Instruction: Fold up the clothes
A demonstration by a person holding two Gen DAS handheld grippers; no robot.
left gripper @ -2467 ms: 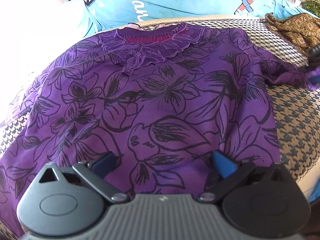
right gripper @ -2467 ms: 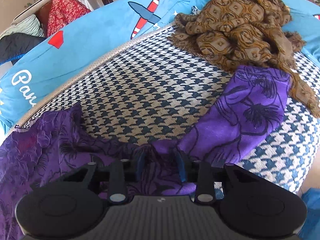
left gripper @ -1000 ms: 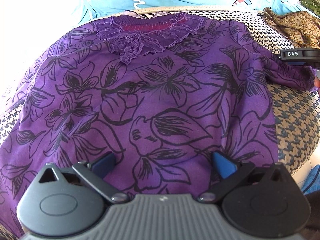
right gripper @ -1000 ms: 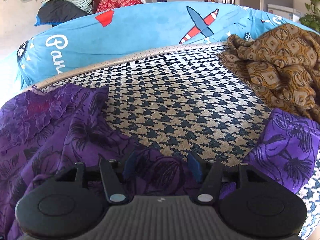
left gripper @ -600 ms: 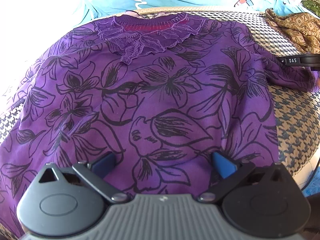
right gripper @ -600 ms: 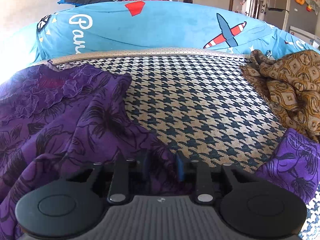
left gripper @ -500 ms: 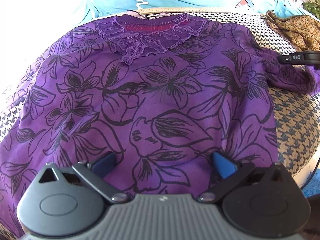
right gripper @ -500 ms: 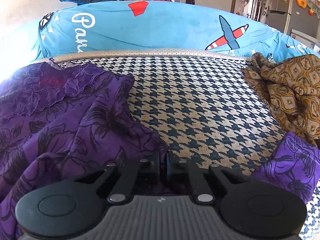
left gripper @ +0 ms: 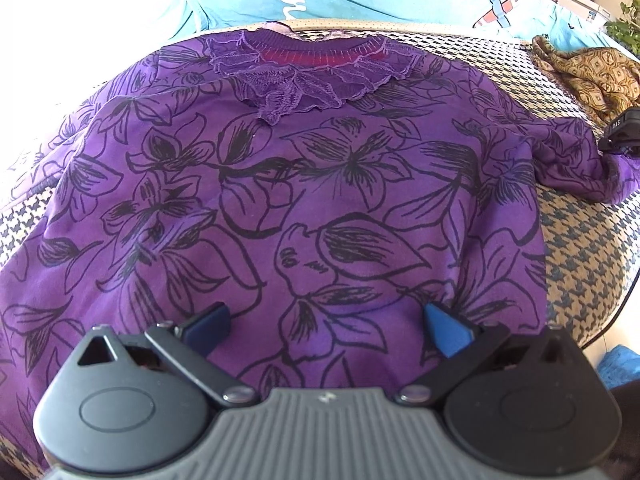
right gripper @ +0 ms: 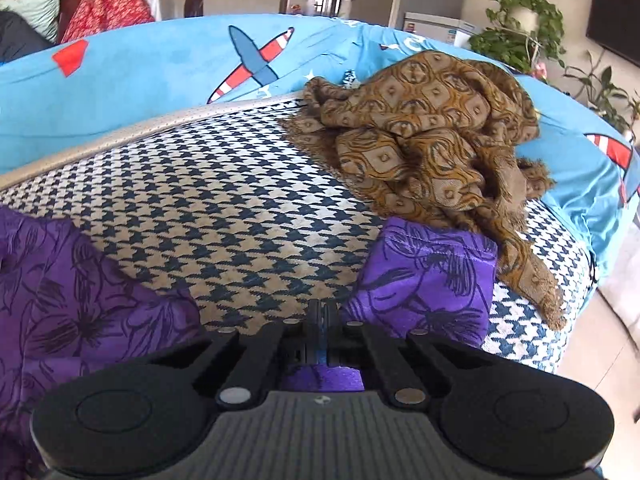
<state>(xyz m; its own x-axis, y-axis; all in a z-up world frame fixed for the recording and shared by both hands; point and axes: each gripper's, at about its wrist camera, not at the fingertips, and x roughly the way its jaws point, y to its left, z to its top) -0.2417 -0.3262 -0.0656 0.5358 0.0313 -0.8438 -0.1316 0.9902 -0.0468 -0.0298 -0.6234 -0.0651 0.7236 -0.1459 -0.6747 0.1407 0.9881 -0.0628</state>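
The purple floral top (left gripper: 312,184) lies flat and face up on the houndstooth cushion (right gripper: 224,216), its long axis running from the hem near the left gripper (left gripper: 324,320) away to the lace collar (left gripper: 304,76) at the far edge, by the blue airplane-print cover (right gripper: 168,76). The left gripper hovers over the hem with its jaws wide and nothing between them. The right sleeve (right gripper: 428,276) stretches sideways off the body, across that axis, toward the brown patterned garment (right gripper: 432,128), its cuff lying just beside that heap. The right gripper (right gripper: 320,316) has its jaws closed, apparently pinching the sleeve partway along, since purple cloth shows under the fingers and to both sides of them; in the left wrist view it sits at the sleeve's outer end (left gripper: 624,132). The right hand is therefore the nearer one for this fold, and the likely move is carrying the sleeve inward over the body, toward the centre line, while the cuff must come clear of the brown garment.
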